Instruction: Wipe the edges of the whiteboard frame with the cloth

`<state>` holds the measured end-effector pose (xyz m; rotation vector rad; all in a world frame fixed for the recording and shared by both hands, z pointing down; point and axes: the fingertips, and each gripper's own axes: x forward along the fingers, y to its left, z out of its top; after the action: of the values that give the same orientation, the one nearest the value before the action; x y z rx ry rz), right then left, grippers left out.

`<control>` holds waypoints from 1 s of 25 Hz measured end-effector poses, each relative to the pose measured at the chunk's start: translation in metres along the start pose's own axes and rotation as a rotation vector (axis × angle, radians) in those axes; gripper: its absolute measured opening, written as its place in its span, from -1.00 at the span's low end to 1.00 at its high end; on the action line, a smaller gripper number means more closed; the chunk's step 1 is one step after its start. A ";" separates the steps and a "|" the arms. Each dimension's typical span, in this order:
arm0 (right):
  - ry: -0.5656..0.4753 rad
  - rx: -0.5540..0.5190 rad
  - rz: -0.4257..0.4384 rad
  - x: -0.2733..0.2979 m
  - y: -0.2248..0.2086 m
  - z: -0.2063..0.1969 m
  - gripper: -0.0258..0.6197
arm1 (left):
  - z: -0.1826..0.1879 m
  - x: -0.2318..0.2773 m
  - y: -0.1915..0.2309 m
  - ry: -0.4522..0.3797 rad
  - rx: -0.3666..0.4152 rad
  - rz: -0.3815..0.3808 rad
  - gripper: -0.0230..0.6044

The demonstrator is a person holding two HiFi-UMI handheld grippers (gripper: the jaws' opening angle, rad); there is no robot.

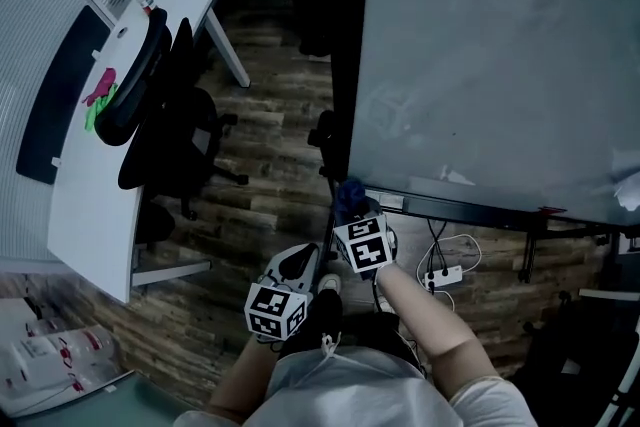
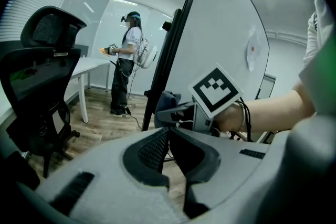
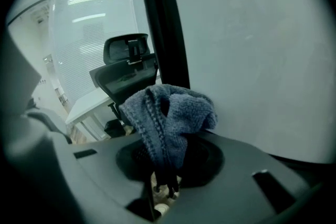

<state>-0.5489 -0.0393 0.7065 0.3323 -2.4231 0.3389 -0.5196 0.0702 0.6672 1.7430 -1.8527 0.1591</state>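
Wood-plank flooring (image 1: 270, 165) lies beneath the work area. Nearest, the left gripper (image 2: 169, 132) has its jaws closed together with nothing between them. Just ahead of it, the right gripper (image 3: 164, 162) is clamped on a blue cloth (image 3: 173, 113). The cloth sits at the lower left corner of the whiteboard (image 1: 500, 65), against its black frame (image 3: 163, 23); contact cannot be confirmed. Farther left stand a black office chair (image 1: 165, 130) and a white desk (image 1: 95, 195). A person (image 2: 126, 68) stands in the background.

whiteboard (image 1: 480, 65) right | office chair (image 1: 165, 130) left of it, against desk (image 1: 90, 205) | power strip (image 1: 443, 277) on floor beneath whiteboard | cloth (image 3: 176, 113) at its lower-left corner
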 end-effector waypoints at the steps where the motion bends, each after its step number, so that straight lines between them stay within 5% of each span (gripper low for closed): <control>1: -0.013 -0.005 0.010 0.003 0.004 0.006 -0.68 | -0.004 -0.001 0.000 0.005 -0.005 0.000 -0.86; 14: -0.074 -0.056 0.029 -0.023 0.006 0.054 -0.68 | 0.016 -0.001 -0.012 -0.039 0.023 0.025 -0.86; 25: -0.183 -0.112 0.039 -0.078 0.017 0.123 -0.68 | 0.077 -0.008 -0.020 -0.174 0.060 0.047 -0.86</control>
<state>-0.5674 -0.0513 0.5614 0.2776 -2.6187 0.1957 -0.5264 0.0388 0.5942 1.8047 -2.0329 0.0842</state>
